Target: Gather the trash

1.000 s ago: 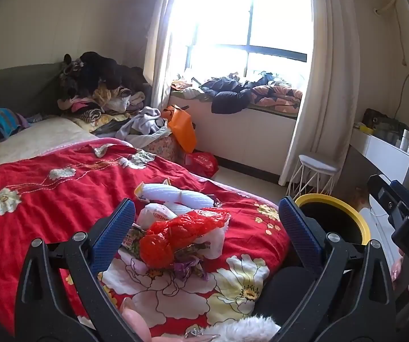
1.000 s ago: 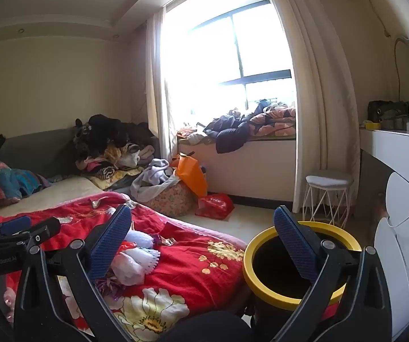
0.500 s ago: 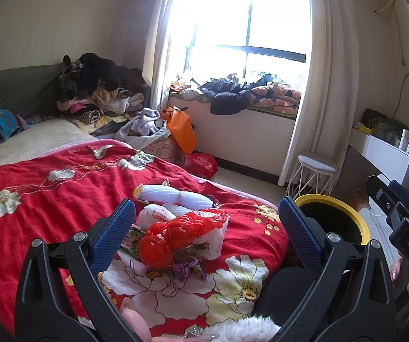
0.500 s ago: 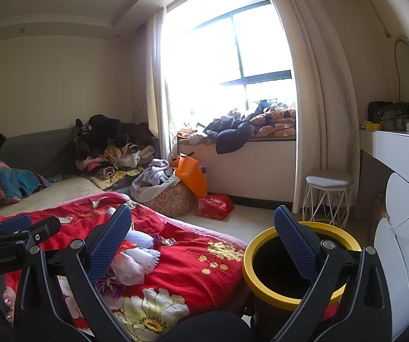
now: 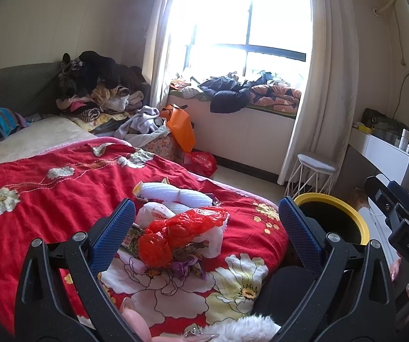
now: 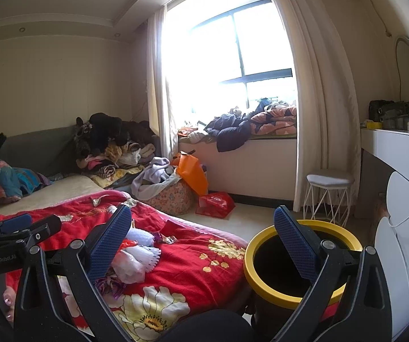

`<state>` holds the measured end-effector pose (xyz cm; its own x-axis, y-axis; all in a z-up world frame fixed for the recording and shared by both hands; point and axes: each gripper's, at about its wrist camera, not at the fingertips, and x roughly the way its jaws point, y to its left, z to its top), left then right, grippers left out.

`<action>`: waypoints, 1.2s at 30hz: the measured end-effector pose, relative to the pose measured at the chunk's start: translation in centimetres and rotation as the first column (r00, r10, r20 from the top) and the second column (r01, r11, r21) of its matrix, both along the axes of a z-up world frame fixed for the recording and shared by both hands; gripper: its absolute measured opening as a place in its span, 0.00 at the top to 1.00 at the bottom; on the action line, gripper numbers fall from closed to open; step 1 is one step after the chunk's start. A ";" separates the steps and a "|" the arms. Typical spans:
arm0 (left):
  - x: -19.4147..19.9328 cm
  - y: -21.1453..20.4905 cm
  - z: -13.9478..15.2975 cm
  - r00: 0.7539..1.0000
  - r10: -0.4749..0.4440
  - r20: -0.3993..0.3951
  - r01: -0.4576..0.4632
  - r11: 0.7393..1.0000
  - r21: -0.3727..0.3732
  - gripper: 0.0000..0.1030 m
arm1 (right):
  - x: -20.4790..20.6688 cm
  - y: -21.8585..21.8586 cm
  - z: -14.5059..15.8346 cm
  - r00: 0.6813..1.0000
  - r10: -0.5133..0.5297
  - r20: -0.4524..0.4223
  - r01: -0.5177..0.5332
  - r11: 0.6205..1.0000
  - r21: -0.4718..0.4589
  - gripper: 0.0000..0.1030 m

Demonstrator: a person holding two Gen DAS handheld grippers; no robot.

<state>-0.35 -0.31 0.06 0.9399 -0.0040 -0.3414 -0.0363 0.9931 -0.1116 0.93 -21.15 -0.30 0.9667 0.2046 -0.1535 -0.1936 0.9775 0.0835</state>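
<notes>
Both tongs spread, empty; left tongs framing red bag atop trash heap on bed: pinch crumpled middle, lift clear, carry to yellow-rimmed bin.

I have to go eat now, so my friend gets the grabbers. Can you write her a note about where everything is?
Left gripper: open, empty, aimed at the trash pile on the red blanket.
Right gripper: open, empty, near the yellow-rimmed bin beside the bed.
Done: nothing grabbed yet.
Left: pick up the red plastic bag, white foam nets and wrappers, then drop them in the bin.
</notes>
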 end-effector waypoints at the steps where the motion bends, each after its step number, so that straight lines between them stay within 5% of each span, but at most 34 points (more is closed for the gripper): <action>1: 0.0 0.0 0.0 1.000 0.000 0.001 0.000 1.000 0.000 0.10 | 0.0 0.0 0.0 1.000 -0.001 0.000 0.001 1.000 0.000 0.06; 18: 0.7 -0.1 -0.4 1.000 0.016 -0.020 -0.017 1.000 -0.024 0.10 | 0.4 0.2 -1.0 0.998 0.049 -0.034 -0.049 0.999 -0.002 0.06; 36: 0.9 8.7 -0.4 0.967 0.251 -0.053 -0.255 0.961 -0.106 0.10 | 4.0 8.9 0.3 0.938 0.305 -0.162 -0.310 0.951 -0.003 0.06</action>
<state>0.58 8.35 -0.36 0.9014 0.1922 -0.3879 -0.2911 0.9323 -0.2145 4.94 -12.27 -0.02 0.8204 0.4812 -0.3087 -0.4716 0.8749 0.1104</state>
